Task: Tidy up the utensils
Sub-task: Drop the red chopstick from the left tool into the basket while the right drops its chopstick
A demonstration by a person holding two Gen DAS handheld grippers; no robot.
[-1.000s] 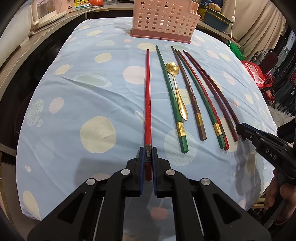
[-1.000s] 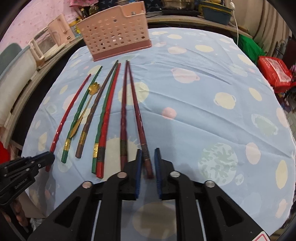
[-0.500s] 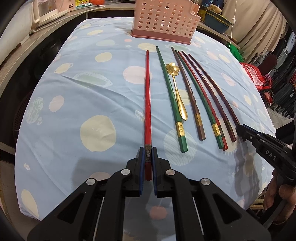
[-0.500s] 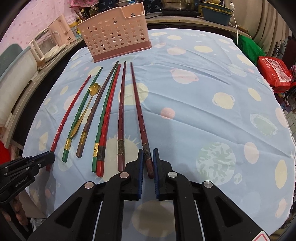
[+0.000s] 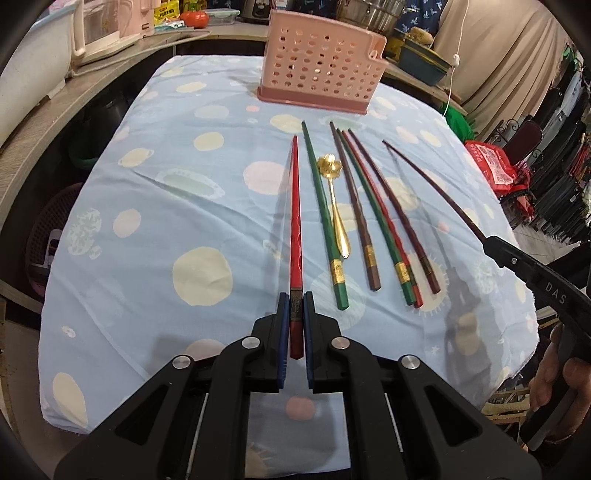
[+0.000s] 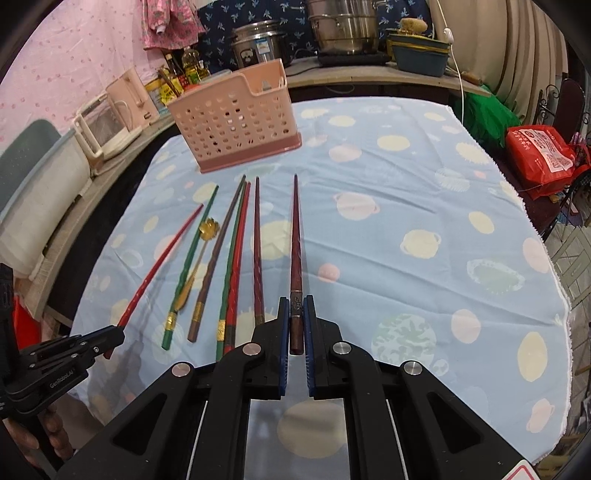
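Observation:
My left gripper [image 5: 294,306] is shut on the butt end of a red chopstick [image 5: 294,206], raised off the cloth and pointing at the pink perforated utensil basket [image 5: 321,74]. My right gripper [image 6: 295,310] is shut on a dark maroon chopstick [image 6: 295,236], also raised; it shows in the left wrist view [image 5: 432,188]. On the cloth between them lie a green chopstick [image 5: 323,214], a gold spoon [image 5: 334,206], a brown chopstick [image 5: 356,214], a green and red pair [image 5: 380,225] and another maroon chopstick [image 5: 397,218].
The table wears a light blue spotted cloth [image 5: 147,206]. The basket [image 6: 236,122] stands at the far edge. Counters behind hold a kettle [image 6: 129,99], pots [image 6: 343,26] and a blue tub [image 6: 419,55]. A red bag [image 6: 543,155] sits off the right side.
Both grippers have lifted their chopsticks off the cloth. The right gripper's maroon chopstick has swung away from its neighbour. The views now sit higher above the table.

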